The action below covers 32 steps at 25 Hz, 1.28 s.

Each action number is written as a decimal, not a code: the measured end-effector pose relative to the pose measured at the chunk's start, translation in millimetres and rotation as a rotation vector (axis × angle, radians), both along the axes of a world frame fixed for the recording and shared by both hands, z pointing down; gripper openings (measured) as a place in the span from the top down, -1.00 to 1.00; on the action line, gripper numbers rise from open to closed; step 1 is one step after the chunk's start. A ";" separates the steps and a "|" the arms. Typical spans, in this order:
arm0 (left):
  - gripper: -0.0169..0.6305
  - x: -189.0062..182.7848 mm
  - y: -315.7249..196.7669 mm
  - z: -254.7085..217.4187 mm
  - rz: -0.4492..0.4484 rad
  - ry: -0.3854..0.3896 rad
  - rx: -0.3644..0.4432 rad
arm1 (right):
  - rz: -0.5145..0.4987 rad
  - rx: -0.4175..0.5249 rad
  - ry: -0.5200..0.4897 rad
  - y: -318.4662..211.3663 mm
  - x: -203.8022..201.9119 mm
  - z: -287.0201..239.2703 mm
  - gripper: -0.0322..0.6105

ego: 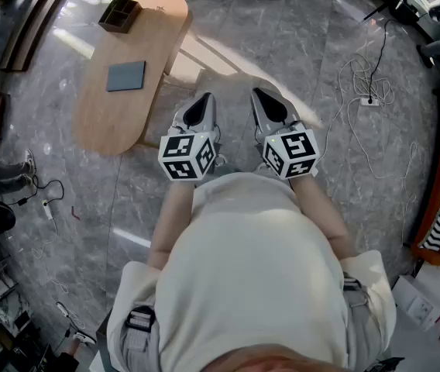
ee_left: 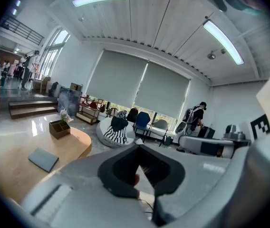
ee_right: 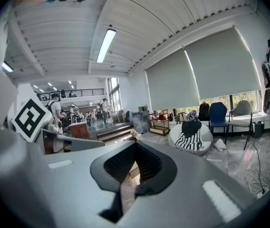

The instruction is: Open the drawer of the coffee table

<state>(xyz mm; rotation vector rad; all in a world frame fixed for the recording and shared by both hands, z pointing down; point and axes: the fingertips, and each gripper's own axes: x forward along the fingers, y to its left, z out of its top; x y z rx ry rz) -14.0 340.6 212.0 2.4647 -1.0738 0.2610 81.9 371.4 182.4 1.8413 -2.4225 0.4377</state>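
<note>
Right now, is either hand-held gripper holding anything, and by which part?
Nothing is held. The left hand-held gripper and right hand-held gripper are both shut and empty, clear of the coffee table.

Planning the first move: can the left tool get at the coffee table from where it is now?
Probably not yet. The left tool is shut and held apart from the table, with only floor between. Nothing blocks the way, so a step closer should do.
</note>
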 end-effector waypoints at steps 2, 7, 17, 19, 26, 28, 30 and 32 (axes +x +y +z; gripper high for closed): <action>0.95 1.2 -0.9 -1.5 -0.003 0.003 0.005 | -0.004 0.004 0.002 -1.6 1.0 -1.4 0.91; 0.94 1.3 -7.0 -7.0 0.004 -0.001 0.021 | -0.014 0.001 -0.007 -6.5 -3.3 -1.4 0.91; 0.94 -16.6 -21.8 -0.7 0.037 -0.005 0.016 | -0.020 -0.006 -0.022 -21.9 -27.4 3.5 0.90; 0.94 -23.5 -24.3 1.8 0.046 -0.004 0.013 | -0.005 -0.006 -0.036 -24.1 -33.8 6.6 0.90; 0.95 -44.4 -33.9 10.7 0.059 -0.007 -0.008 | -0.007 -0.019 -0.047 -31.0 -58.0 11.4 0.90; 0.95 -48.3 -35.8 13.3 0.058 -0.005 -0.018 | -0.013 -0.028 -0.048 -32.1 -63.6 13.6 0.90; 0.95 -51.1 -37.8 15.0 0.054 0.000 -0.026 | -0.016 -0.034 -0.047 -33.7 -67.2 15.4 0.90; 0.95 -52.8 -41.6 16.6 0.047 0.004 -0.030 | -0.019 -0.035 -0.045 -37.6 -69.0 16.1 0.90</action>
